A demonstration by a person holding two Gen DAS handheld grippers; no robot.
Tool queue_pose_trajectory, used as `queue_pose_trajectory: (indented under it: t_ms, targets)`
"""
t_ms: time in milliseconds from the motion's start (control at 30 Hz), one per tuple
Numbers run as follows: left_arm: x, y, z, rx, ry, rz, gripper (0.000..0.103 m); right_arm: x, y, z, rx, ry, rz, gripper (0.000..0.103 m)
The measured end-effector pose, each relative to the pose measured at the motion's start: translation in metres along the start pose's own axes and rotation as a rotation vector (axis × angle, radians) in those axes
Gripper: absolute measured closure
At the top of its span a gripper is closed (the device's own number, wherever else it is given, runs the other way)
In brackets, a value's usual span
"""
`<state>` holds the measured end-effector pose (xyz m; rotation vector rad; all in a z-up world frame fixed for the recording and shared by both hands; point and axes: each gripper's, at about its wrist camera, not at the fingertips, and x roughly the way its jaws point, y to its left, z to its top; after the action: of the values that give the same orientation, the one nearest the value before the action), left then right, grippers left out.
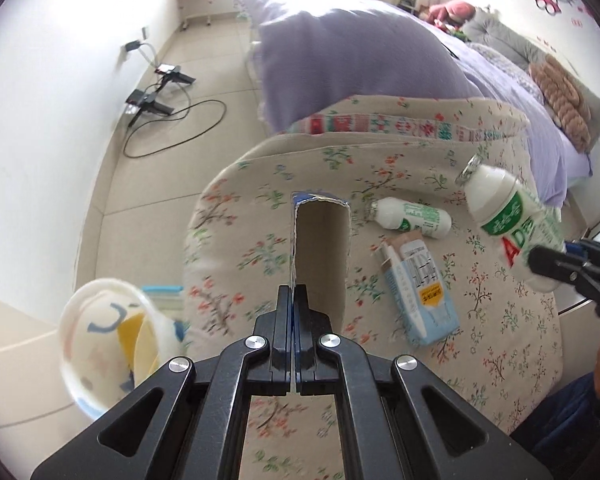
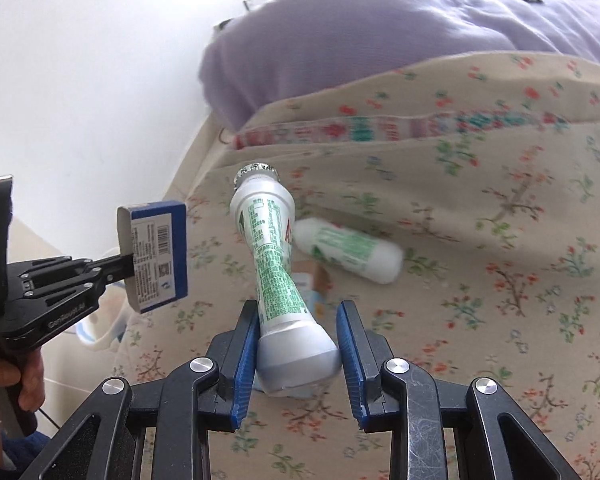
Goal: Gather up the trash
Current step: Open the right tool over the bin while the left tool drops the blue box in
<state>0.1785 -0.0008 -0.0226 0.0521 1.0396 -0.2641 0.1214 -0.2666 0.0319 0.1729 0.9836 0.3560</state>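
My left gripper (image 1: 295,292) is shut on the edge of an open blue cardboard box (image 1: 320,248) and holds it above the floral cushion (image 1: 260,208); the box also shows in the right wrist view (image 2: 156,252). My right gripper (image 2: 298,344) is shut on a white bottle with a green label (image 2: 274,264), held in the air, neck pointing away; it also shows in the left wrist view (image 1: 508,216). A second white bottle (image 1: 410,216) (image 2: 350,254) and a light blue carton (image 1: 420,288) lie on the cushion.
A small bin with a cartoon-print liner (image 1: 100,340) stands on the floor, left of the cushion. A purple-covered bed (image 1: 360,52) lies behind. Cables and chargers (image 1: 160,92) lie on the tiled floor by the wall.
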Motion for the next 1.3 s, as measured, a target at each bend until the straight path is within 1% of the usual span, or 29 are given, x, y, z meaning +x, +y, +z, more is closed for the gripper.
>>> queue_pose_trajectory:
  t_ms: [167, 333, 433, 600, 767, 867, 933, 1000, 1033, 1067, 1100, 1133, 1167, 1267, 1300]
  targets:
    - [-0.011, 0.039, -0.014, -0.086, 0.019, -0.004, 0.103, 0.013, 0.036, -0.005, -0.071, 0.014, -0.01, 0.069]
    - [-0.018, 0.082, -0.028, -0.171, 0.043, 0.021, 0.103, 0.032, 0.069, -0.014, -0.137, 0.044, -0.029, 0.069]
    - [-0.019, 0.109, -0.037, -0.233, 0.062, 0.034, 0.103, 0.046, 0.086, -0.016, -0.159, 0.064, -0.023, 0.069]
    - [-0.013, 0.155, -0.054, -0.355, 0.13, 0.066, 0.103, 0.073, 0.117, -0.02, -0.21, 0.096, -0.014, 0.069]
    - [0.001, 0.19, -0.06, -0.448, 0.176, 0.063, 0.102, 0.109, 0.153, -0.026, -0.27, 0.142, 0.002, 0.069]
    - [0.019, 0.214, -0.058, -0.518, 0.213, 0.037, 0.101, 0.128, 0.176, -0.029, -0.288, 0.161, 0.034, 0.069]
    - [0.025, 0.222, -0.057, -0.537, 0.233, 0.056, 0.1, 0.141, 0.191, -0.029, -0.292, 0.17, 0.054, 0.069]
    - [0.02, 0.228, -0.057, -0.548, 0.221, 0.087, 0.099, 0.155, 0.206, -0.028, -0.291, 0.181, 0.072, 0.069]
    - [0.016, 0.229, -0.057, -0.553, 0.21, 0.096, 0.098, 0.162, 0.213, -0.027, -0.285, 0.185, 0.085, 0.069]
    - [0.009, 0.23, -0.055, -0.559, 0.188, 0.093, 0.089, 0.167, 0.218, -0.026, -0.279, 0.186, 0.099, 0.069]
    - [-0.001, 0.231, -0.053, -0.563, 0.15, 0.079, 0.071, 0.173, 0.223, -0.025, -0.272, 0.187, 0.111, 0.069]
    - [-0.007, 0.234, -0.052, -0.566, 0.128, 0.076, 0.061, 0.179, 0.229, -0.024, -0.263, 0.189, 0.123, 0.069]
    - [-0.016, 0.237, -0.052, -0.576, 0.091, 0.09, 0.049, 0.186, 0.233, -0.023, -0.254, 0.192, 0.133, 0.069]
    - [-0.033, 0.242, -0.051, -0.594, 0.042, 0.126, 0.048, 0.205, 0.246, -0.02, -0.237, 0.201, 0.158, 0.069]
    - [-0.037, 0.243, -0.051, -0.596, 0.031, 0.125, 0.048, 0.212, 0.25, -0.02, -0.227, 0.207, 0.169, 0.069]
